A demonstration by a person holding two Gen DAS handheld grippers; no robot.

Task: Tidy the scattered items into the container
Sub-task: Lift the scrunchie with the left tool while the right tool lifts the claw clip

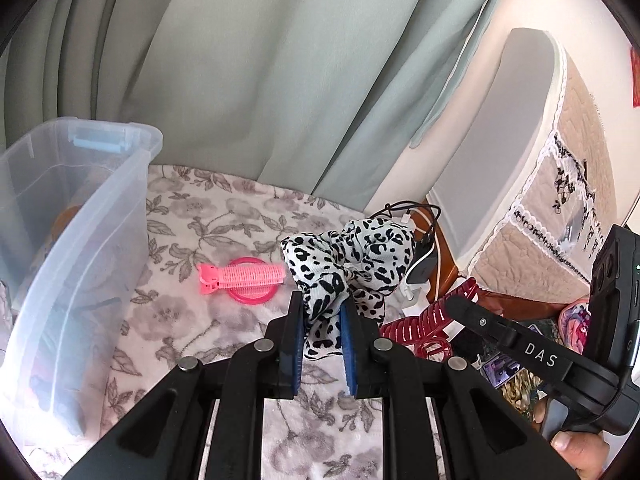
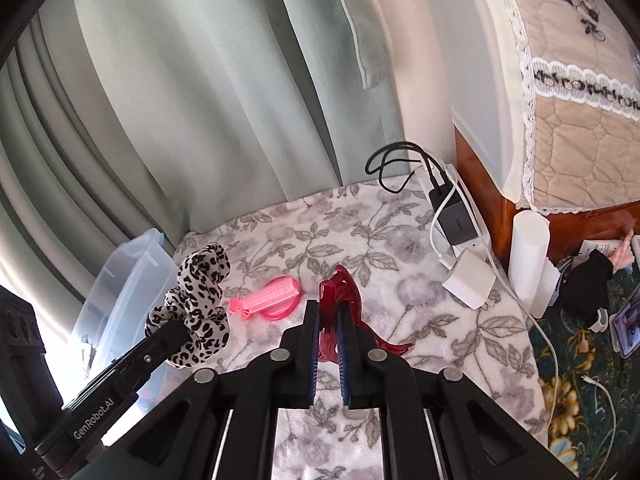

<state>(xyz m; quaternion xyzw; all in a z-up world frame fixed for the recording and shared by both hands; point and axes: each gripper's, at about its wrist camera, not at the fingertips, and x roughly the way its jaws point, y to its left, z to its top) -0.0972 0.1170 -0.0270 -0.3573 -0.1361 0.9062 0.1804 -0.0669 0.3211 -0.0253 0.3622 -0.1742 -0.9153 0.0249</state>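
My left gripper (image 1: pixel 322 304) is shut on a black-and-white leopard-print scrunchie (image 1: pixel 352 256), held above the floral blanket (image 1: pixel 208 216); the scrunchie (image 2: pixel 200 312) also shows at the left of the right wrist view. My right gripper (image 2: pixel 328 308) is shut on a dark red claw hair clip (image 2: pixel 340 284), lifted off the blanket; the claw clip (image 1: pixel 420 320) appears right of the left gripper's fingers. A pink hair-roller clip on a pink ring (image 1: pixel 240 278) lies on the blanket between them. The clear plastic storage bin (image 1: pixel 76 240) stands at the left, with several items inside.
A black charger, a white adapter (image 2: pixel 470 280) and cables lie at the blanket's back right. Green curtains hang behind. A wooden cabinet under a quilted lace cover (image 2: pixel 580 120) stands at right, with white cylinders (image 2: pixel 528 248) beside it. A patterned carpet (image 2: pixel 580 380) holds a phone.
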